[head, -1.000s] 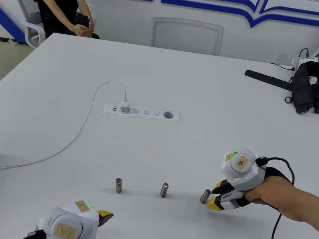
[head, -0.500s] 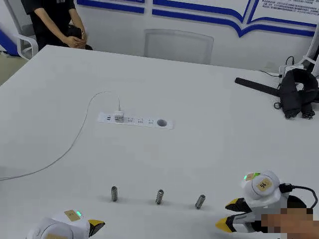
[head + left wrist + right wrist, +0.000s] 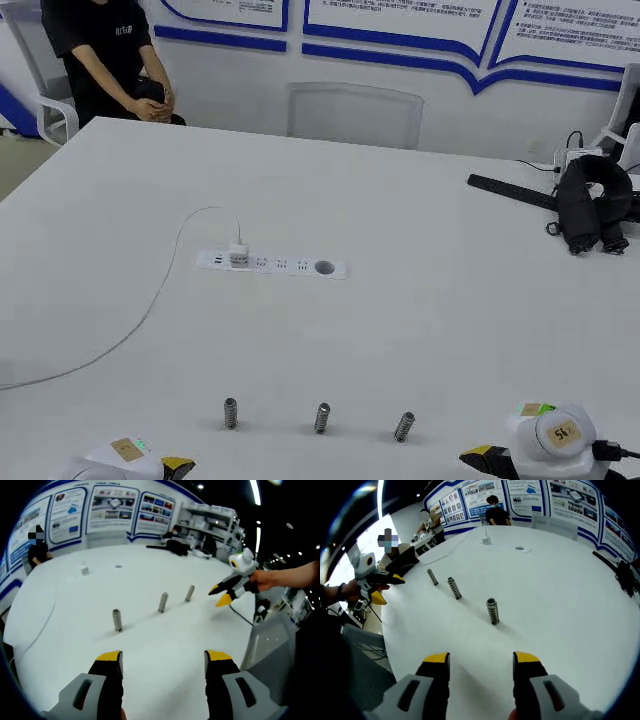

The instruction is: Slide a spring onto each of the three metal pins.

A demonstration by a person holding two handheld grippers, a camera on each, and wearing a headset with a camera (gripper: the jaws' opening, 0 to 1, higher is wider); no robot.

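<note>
As you hold both tools low at the near edge of the white table (image 3: 430,320), your left gripper (image 3: 163,656) has its yellow-tipped jaws spread wide with nothing between them; your right gripper (image 3: 481,657) is parted the same way and just as empty; the head view catches little more than their white housings and one yellow tip each at its bottom corners, so the gap shows plainly from the gripper views instead; each gripper view also takes in the other tool, held in a hand off to the side. Just beyond the jaws, three coils stand in a row, well apart from both tools: the left spring (image 3: 231,412), the middle spring (image 3: 322,417) and the right spring (image 3: 404,426), which leans a little; the coils hide the pins inside them. A tan sticker on the right gripper's top bears digits that look like 51, though you cannot be sure. Farther out lies a white power strip (image 3: 285,266) with a charger (image 3: 238,254) plugged in and a cable (image 3: 150,305) trailing left; black gear (image 3: 585,205) sits at the far right. Beyond the table are an empty chair (image 3: 355,112), a seated person (image 3: 105,60), and blue-trimmed wall panels (image 3: 400,25) whose print is too small to read; the left gripper view adds shelving and ceiling lights.
</note>
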